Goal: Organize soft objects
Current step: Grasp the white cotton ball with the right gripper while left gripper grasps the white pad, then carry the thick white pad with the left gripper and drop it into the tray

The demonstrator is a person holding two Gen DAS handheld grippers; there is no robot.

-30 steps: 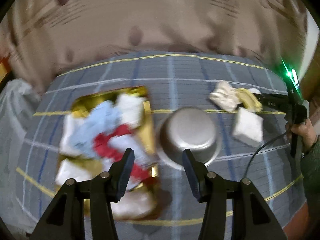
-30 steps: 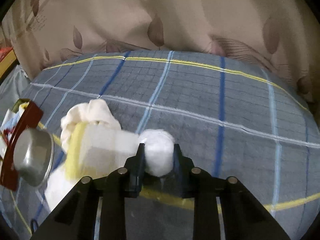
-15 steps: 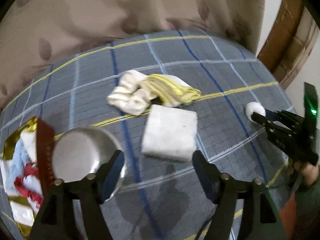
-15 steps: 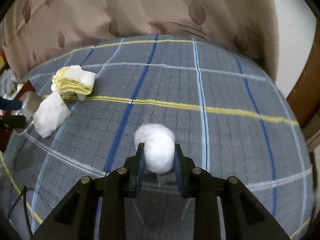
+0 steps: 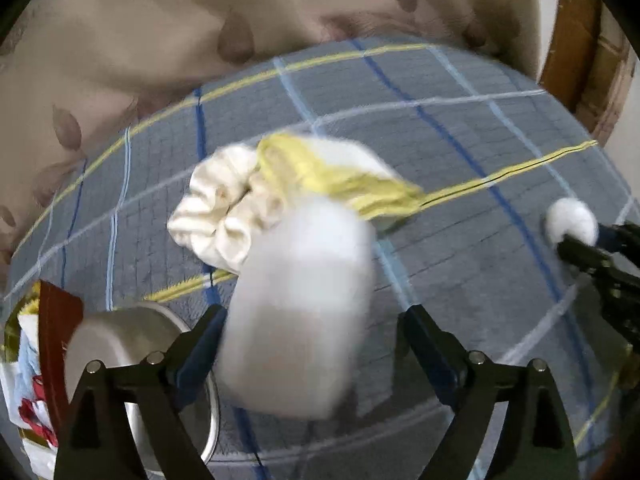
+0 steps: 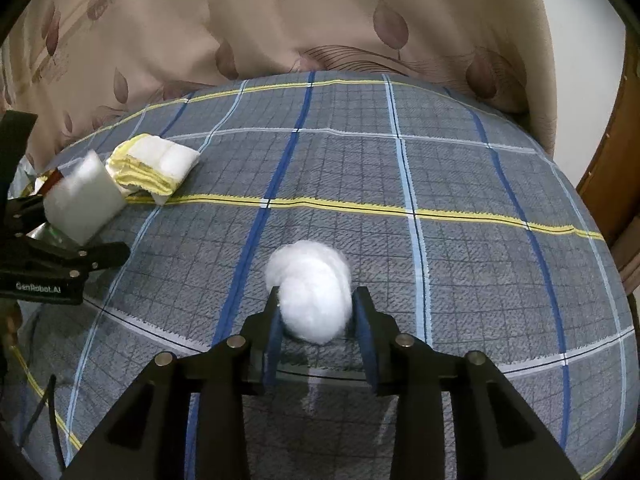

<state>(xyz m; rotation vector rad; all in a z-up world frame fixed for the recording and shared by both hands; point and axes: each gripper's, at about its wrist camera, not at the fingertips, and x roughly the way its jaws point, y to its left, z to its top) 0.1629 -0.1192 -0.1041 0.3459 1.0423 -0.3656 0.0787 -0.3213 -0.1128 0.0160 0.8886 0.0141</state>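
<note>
The right hand-held gripper [image 6: 316, 316] is opening around the fluffy white cotton ball [image 6: 310, 290] (apparently a release), while the left hand-held gripper [image 5: 310, 344], now fully spread, straddles the white rectangular foam block [image 5: 296, 312] at its 12 o'clock, gripping nothing.

L wrist cam looks steeply down along its fingers, close over the white foam block [image 5: 296, 304] on the plaid bedcover [image 5: 460, 152]; R wrist cam, also tilted down, faces the curtain [image 6: 300, 20]. Both share block, folded towels [image 6: 154, 168], cotton ball [image 6: 310, 290]

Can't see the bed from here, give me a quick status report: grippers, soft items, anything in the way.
Left gripper open around white pad. Right gripper opening, cotton ball between jaws on bedspread. Metal bowl close beside left fingers.
</note>
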